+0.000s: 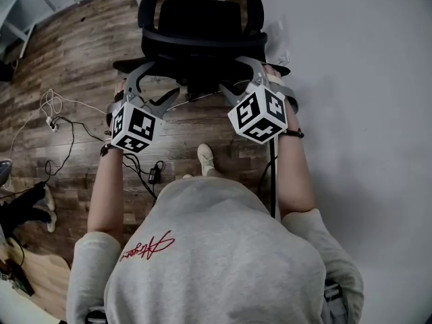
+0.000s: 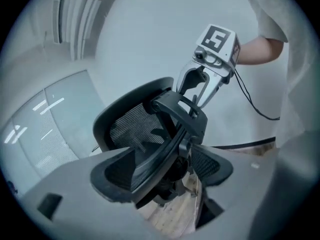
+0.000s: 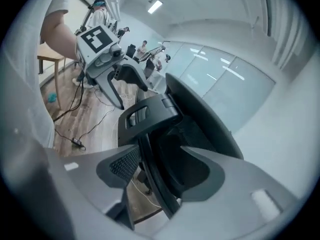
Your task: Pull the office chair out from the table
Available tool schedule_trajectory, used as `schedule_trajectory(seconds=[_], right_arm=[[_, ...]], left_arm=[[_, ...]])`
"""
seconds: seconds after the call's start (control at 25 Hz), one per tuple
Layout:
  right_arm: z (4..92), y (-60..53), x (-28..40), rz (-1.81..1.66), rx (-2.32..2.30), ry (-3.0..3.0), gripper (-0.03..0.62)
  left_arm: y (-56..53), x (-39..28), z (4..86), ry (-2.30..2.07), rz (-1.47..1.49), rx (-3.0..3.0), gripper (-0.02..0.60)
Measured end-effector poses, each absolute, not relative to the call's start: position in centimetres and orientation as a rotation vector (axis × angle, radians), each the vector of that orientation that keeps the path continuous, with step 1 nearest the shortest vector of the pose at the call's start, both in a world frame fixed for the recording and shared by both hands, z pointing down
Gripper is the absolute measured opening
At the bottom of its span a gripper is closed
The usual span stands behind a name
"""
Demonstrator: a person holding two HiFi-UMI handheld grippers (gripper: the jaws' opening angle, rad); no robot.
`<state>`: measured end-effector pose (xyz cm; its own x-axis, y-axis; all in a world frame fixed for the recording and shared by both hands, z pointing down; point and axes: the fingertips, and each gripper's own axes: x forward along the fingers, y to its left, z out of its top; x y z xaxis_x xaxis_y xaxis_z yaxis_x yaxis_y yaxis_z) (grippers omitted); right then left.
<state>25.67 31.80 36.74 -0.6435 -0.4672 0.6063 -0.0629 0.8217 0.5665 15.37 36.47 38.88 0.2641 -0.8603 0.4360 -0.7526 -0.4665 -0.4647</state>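
Office chair (image 1: 199, 25) just beside table (image 1: 364, 79) edge; open wood floor (image 1: 74, 59), cables (image 1: 64, 123) left.

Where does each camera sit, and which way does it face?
Head view: on the head, looking steeply down at the office chair; both arms, left gripper and right gripper show.
Left gripper view: rides that gripper, its jaws around the chair back; right gripper opposite.
Right gripper view: mirrored; left gripper opposite.
Shared: the chair.

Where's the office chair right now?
In the head view the office chair is top centre, straight ahead of the person, standing on the wood floor just left of the white table.
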Motion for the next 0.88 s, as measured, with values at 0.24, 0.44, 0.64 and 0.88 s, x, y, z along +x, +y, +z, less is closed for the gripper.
schedule_trajectory(seconds=[0.24, 0.44, 0.64, 0.88], right_arm=[[34.2, 32.8, 25.6, -0.576, 0.494, -2.374, 0.242], [32.0, 33.8, 25.7, -0.496, 0.589, -2.517, 0.239], [29.9, 34.5, 25.7, -0.428, 0.689, -2.644, 0.23], [28.2, 35.4, 25.5, -0.326, 0.749, -2.769, 0.179]], left_arm=[[37.3, 16.3, 35.8, 1.647, -0.765, -2.415, 0.33], [37.9, 16.5, 33.7, 1.753, -0.616, -2.432, 0.324], [38.1, 15.9, 32.4, 1.883, -0.533, -2.397, 0.318], [38.8, 16.2, 30.7, 1.917, -0.426, -2.395, 0.28]])
